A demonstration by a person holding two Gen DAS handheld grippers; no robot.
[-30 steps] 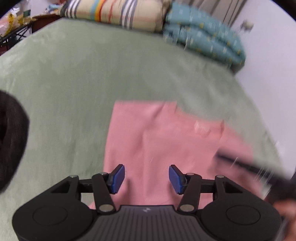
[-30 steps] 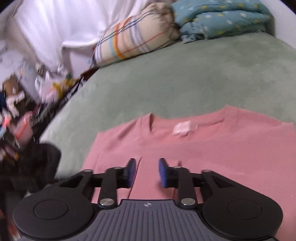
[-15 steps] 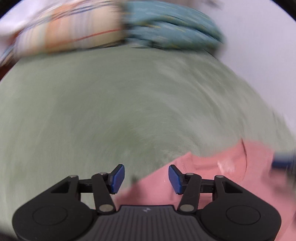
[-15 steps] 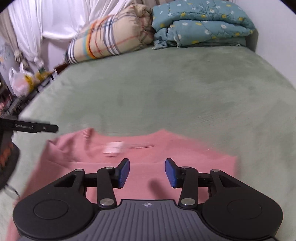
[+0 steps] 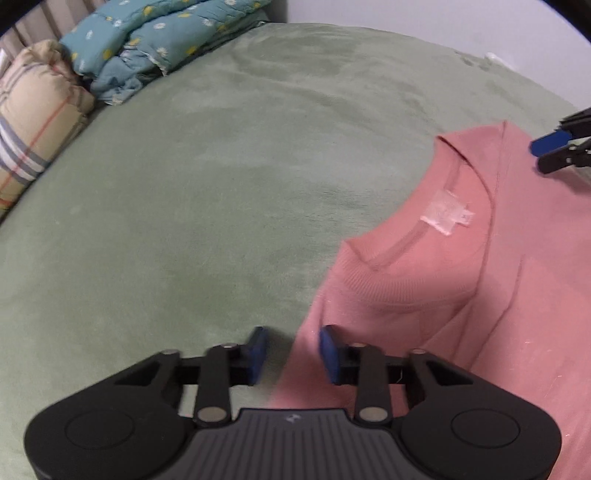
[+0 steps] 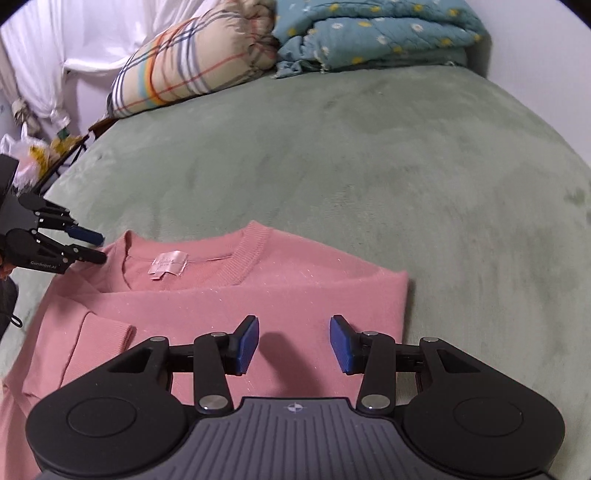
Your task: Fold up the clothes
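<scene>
The left gripper [image 5: 291,354] is held low over the left edge of the pink sweater [image 5: 461,295], with its jaws spread. One blue pad [image 5: 256,354] is seen over the green bed cover [image 5: 221,184]; the other is seen over the pink fabric, so the sweater's edge lies between them. No cloth is pinched. Contact with the fabric cannot be told.

In the right wrist view the left gripper [image 6: 98,245] is seen again, reaching in level from the side toward the sweater's left shoulder, with its fingers parted one above the other.

The right gripper [image 6: 293,345] is held low over the sweater's body [image 6: 295,295], toward its right side, with its jaws spread wide. Nothing is held between the pads. A shadow of one finger is cast on the fabric just ahead of it. In the left wrist view its fingertips [image 5: 550,142] are seen near the sweater's far shoulder.

The sweater is laid flat on the bed cover, collar [image 6: 251,251] pointing away from the grippers, with a pale label [image 6: 168,264] shown inside the neck. A sleeve cuff [image 6: 110,328] is folded across the sweater's front, left of the right gripper.

Beyond the sweater's collar, at the far end of the bed cover, a plaid bundle [image 6: 195,62] and a teal flowered quilt [image 6: 373,33] are stacked side by side.
</scene>
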